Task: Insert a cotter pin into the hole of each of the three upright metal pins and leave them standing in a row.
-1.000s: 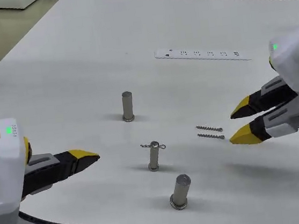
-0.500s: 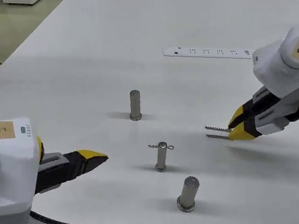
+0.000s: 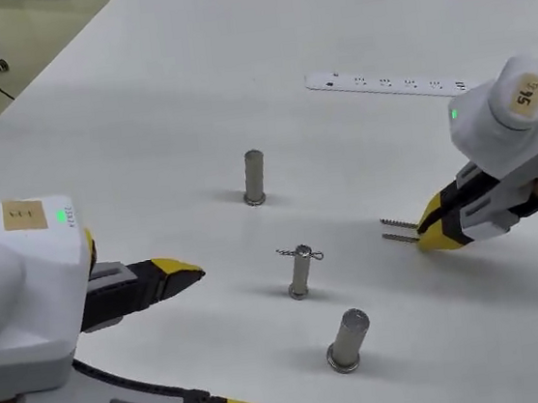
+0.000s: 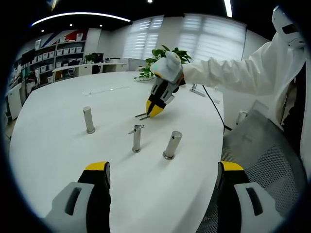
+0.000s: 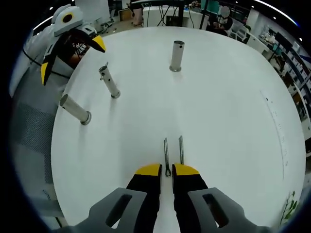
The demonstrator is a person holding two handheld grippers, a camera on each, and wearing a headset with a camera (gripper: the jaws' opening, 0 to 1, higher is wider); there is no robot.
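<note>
Right gripper [image 5: 167, 171] first: our jaws are nearly together, tips down at the table [image 3: 141, 99], with the looped end of one loose cotter pin [image 5: 166, 154] sitting in the narrow gap between them. We honestly can't tell if the pads are pinching it or just bracketing it. The second loose cotter pin [image 5: 181, 147] lies just beside the first, parallel to it, with its near end at the tip of one jaw.

Further out in the right gripper view are the three metal pins, all upright in a loose diagonal row. The middle metal pin [image 3: 300, 273] has a fitted cotter pin [image 3: 300, 252] through its top. The far metal pin [image 3: 254, 177] and the near metal pin [image 3: 348, 339] have nothing in them.

Our left gripper [image 3: 247, 348] hangs over the near side of the table with its jaws wide apart, holding nothing, well clear of the row.

A white power strip [image 3: 387, 85] lies towards the far edge.
</note>
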